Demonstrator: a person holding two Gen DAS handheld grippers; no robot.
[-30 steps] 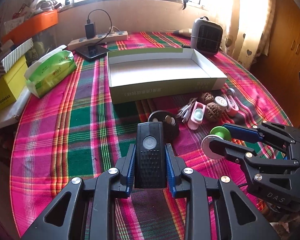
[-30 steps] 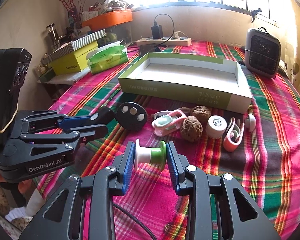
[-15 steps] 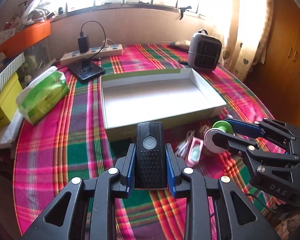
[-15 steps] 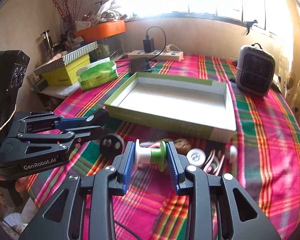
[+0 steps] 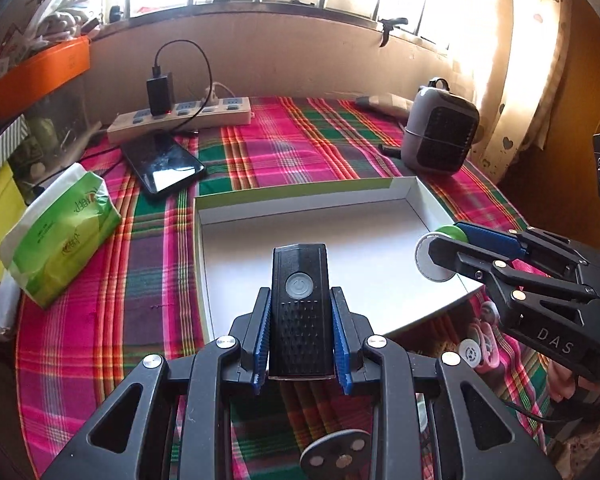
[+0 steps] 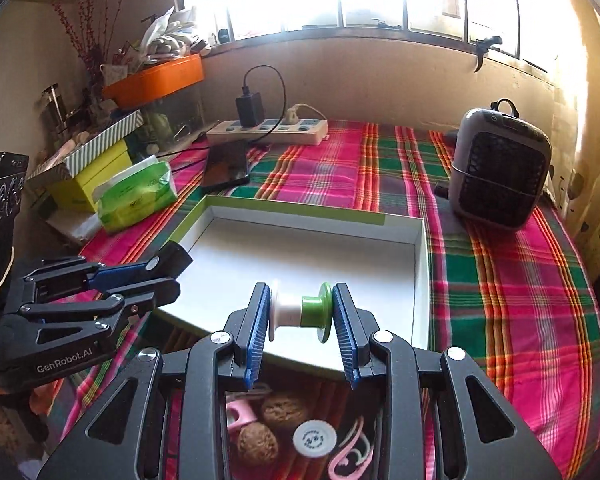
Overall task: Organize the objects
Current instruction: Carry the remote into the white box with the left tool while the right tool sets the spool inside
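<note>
My left gripper (image 5: pixel 300 320) is shut on a black rectangular device with a round power button (image 5: pixel 299 304), held above the near part of the shallow white box with green rim (image 5: pixel 300 200). My right gripper (image 6: pixel 300 320) is shut on a white and green spool (image 6: pixel 300 312), held over the box (image 6: pixel 312 256) near its front edge. The right gripper also shows in the left wrist view (image 5: pixel 456 248) at the box's right side, and the left gripper shows in the right wrist view (image 6: pixel 156 276). The box is empty inside.
Two walnuts (image 6: pixel 272 424), a white cap (image 6: pixel 314 438), pink clips (image 6: pixel 348 452) and a black round disc (image 5: pixel 336 454) lie on the plaid cloth below the grippers. A green tissue pack (image 5: pixel 60 232), phone (image 5: pixel 162 164), power strip (image 5: pixel 180 116) and grey heater (image 5: pixel 440 140) surround the box.
Both grippers rose and moved forward with their objects, from above the small items on the cloth to over the white box. Both stayed shut.
</note>
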